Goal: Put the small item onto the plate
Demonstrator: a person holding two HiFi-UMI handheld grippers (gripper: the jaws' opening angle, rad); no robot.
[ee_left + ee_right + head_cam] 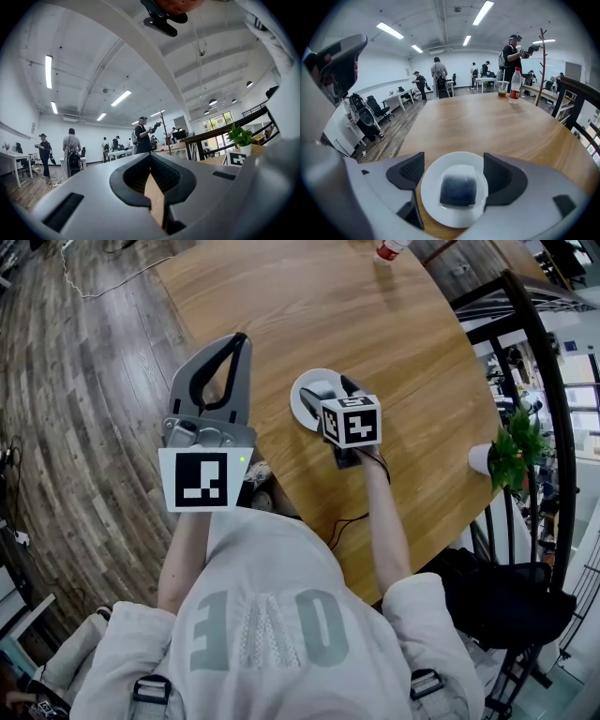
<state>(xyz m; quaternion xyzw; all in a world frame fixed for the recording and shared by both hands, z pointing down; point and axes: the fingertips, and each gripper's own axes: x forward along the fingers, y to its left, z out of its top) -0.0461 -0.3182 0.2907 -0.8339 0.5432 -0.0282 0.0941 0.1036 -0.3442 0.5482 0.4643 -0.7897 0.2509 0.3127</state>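
— Round wooden table: what lies on it?
— A white plate near the person's edge. The small item, a dark square in a clear wrapper, lies flat in its middle.
— And the right gripper?
— Its jaws are spread wide, one on either side of the plate, and the pads are clear of the item. It grips nothing.
— The left gripper?
— It is off the table's edge, over the floor. Its tips are pressed together with nothing between them.
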